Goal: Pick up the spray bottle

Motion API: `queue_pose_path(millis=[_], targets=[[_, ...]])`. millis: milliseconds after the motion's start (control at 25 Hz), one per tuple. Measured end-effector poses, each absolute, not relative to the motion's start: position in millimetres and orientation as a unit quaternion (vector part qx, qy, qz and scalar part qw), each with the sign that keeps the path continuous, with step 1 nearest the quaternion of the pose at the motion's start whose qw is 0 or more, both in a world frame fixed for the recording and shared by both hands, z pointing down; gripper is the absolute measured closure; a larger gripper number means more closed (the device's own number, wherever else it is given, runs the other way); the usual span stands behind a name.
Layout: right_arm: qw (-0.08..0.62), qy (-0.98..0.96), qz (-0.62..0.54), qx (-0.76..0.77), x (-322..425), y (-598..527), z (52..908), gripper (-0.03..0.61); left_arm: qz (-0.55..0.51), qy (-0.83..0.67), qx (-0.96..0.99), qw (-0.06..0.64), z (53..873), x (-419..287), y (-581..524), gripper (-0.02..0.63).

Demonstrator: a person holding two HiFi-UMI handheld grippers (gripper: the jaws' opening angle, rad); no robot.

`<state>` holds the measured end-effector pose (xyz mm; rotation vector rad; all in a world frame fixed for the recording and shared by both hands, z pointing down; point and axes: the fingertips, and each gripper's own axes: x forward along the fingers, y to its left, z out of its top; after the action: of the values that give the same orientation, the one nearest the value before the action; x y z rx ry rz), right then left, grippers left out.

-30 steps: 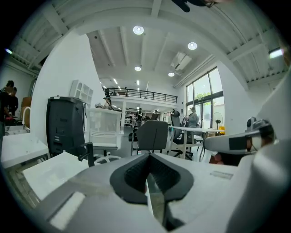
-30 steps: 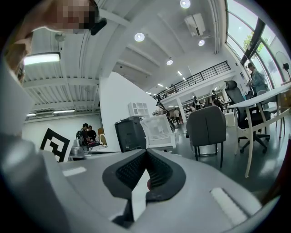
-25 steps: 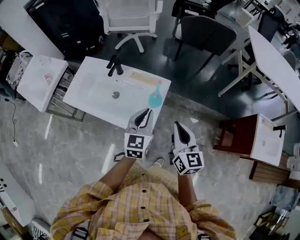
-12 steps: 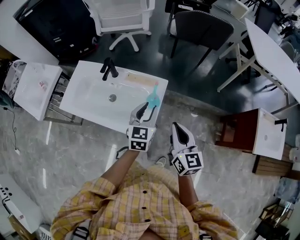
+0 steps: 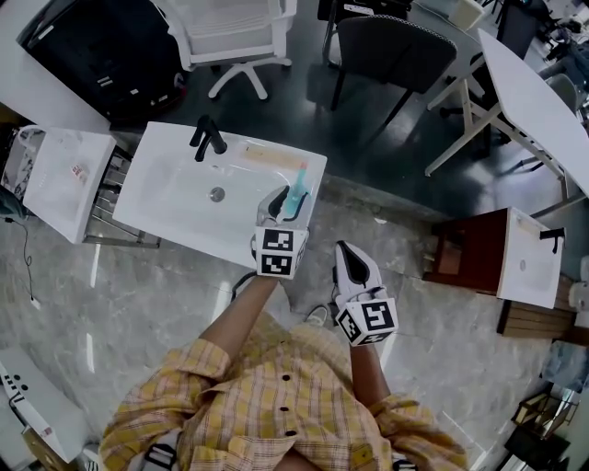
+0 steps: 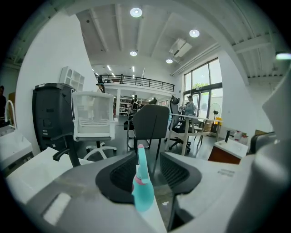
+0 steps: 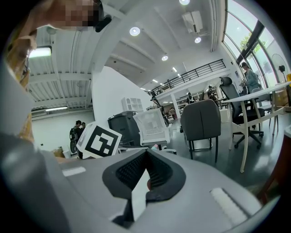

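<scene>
Nearest the camera, the person's yellow plaid shirt (image 5: 276, 396) fills the bottom of the head view, and both forearms reach forward from it. The right gripper (image 5: 347, 251) hangs short of the counter over the marble floor, its jaws drawn together with nothing between them; it looks to be parked out of the way, since one bottle needs only one gripper. The left gripper (image 5: 281, 207) is further out, over the near right corner of the white sink basin (image 5: 175, 189), and its jaws are opening, so they now stand wide apart. Between them stands the teal spray bottle (image 6: 142, 195), upright, with its slim nozzle rising past the ribbed pads (neither pad appears to press on it, with a gap showing on each side in the left gripper view). The bottle sits on the basin's flat rim close to the right edge, which probably explains the low, slightly downward approach from the person's side: the body can be straddled without reaching over the bowl. Judging by this, the step in hand is the final lining-up before a squeeze, and the bottle has not yet been lifted. Further back, the black faucet (image 5: 204, 138) stands at the basin's far rim, well apart from the bottle, and beyond it are a white office chair (image 5: 230, 28) and a grey chair (image 5: 396, 55) on the dark floor.
</scene>
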<state>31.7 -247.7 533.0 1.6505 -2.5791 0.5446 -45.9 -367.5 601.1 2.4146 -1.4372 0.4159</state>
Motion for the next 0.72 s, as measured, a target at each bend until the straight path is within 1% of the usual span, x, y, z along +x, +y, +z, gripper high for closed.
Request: queue_pose_path(millis=[560, 720], targets=[[0.027, -0.821, 0.179, 0.542, 44, -246, 540, 0.580, 0.183, -0.510, 0.820, 0.186, 636, -39, -403, 0.457], [0.030, -0.819, 0.179, 0.545, 47, -246, 541, 0.580, 0.187, -0.515, 0.814, 0.193, 641, -38, -410, 0.474]])
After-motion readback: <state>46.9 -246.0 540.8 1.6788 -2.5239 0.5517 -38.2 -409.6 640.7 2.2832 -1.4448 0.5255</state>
